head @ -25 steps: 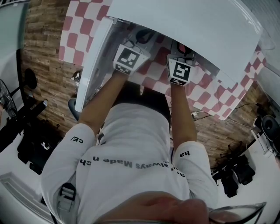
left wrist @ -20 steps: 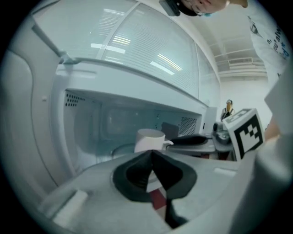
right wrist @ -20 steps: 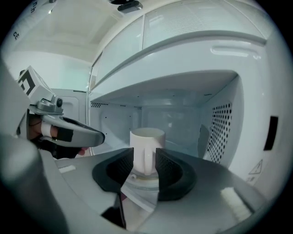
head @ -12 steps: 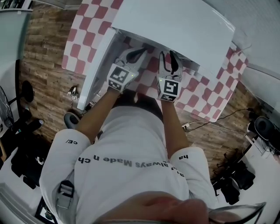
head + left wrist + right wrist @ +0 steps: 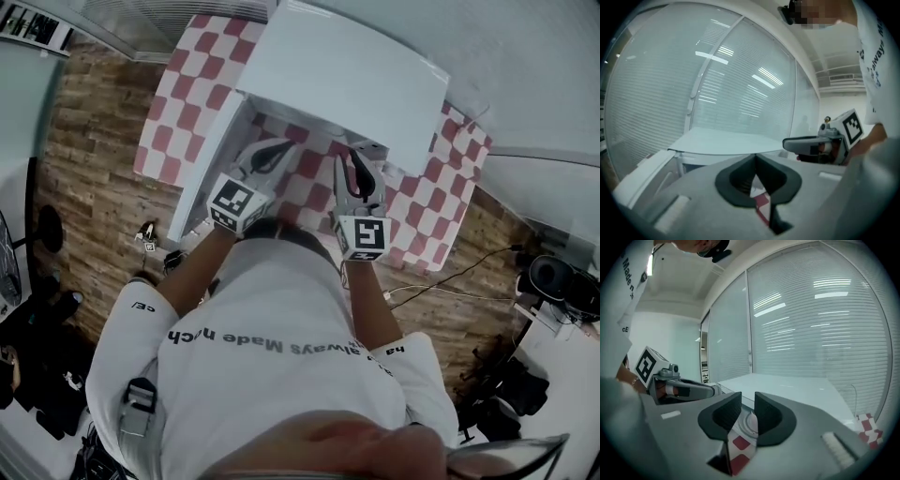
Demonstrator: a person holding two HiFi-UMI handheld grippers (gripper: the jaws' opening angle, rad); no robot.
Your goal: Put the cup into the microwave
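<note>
Against a second ago: left tongs (image 5: 281,148) and right tongs (image 5: 361,159) drawn up and back from under the near edge of the white counter (image 5: 356,75), now over the chequered mat (image 5: 178,103). Left pressed together, empty; right just closing, narrowly spread round nothing. Cannot tell the cup's place or axis. Leftward, a white panel (image 5: 199,164) slanting off the counter's left corner; beyond, wood floor (image 5: 89,159)
</note>
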